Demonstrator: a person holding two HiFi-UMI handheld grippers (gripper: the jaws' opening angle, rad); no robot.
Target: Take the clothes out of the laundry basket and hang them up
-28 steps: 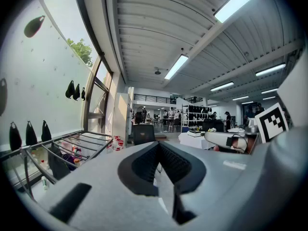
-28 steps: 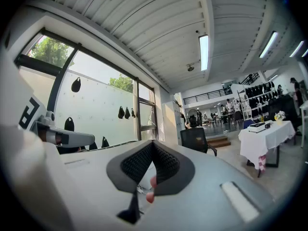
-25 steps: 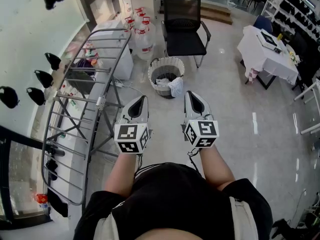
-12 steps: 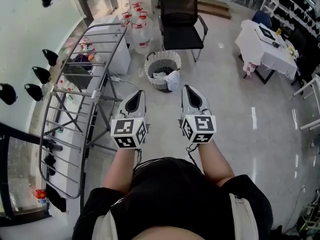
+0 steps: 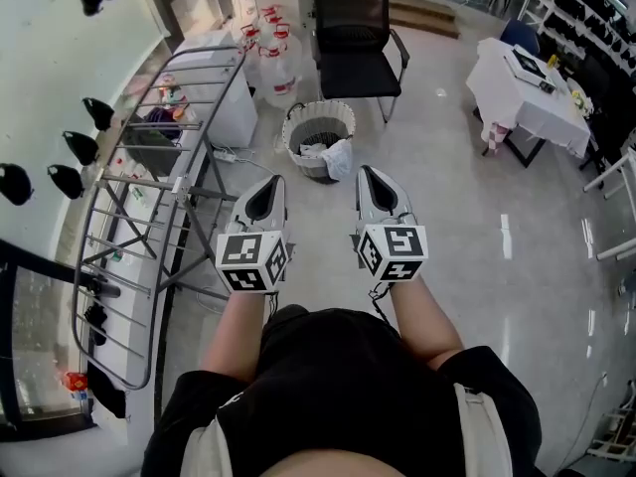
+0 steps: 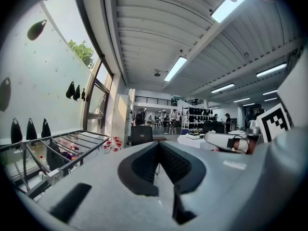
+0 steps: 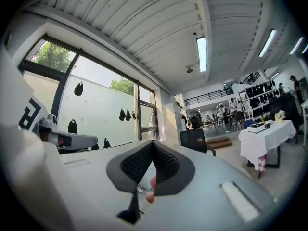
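the drying rack (image 5: 181, 184) stands unfolded at our left, ready for hanging. the laundry basket (image 5: 318, 117) sits on the floor by its far corner, clothes (image 5: 336, 157) inside. our left gripper (image 5: 269, 184) and right gripper (image 5: 369, 175), pinched closed and empty, aim toward it.

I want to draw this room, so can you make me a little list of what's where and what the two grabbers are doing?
Laundry basket: on the floor, ahead of both grippers
Clothes: inside the basket
Drying rack: left of the basket
Chair: black, behind the basket
Left gripper: fingers shut, holding nothing
Right gripper: fingers shut, holding nothing
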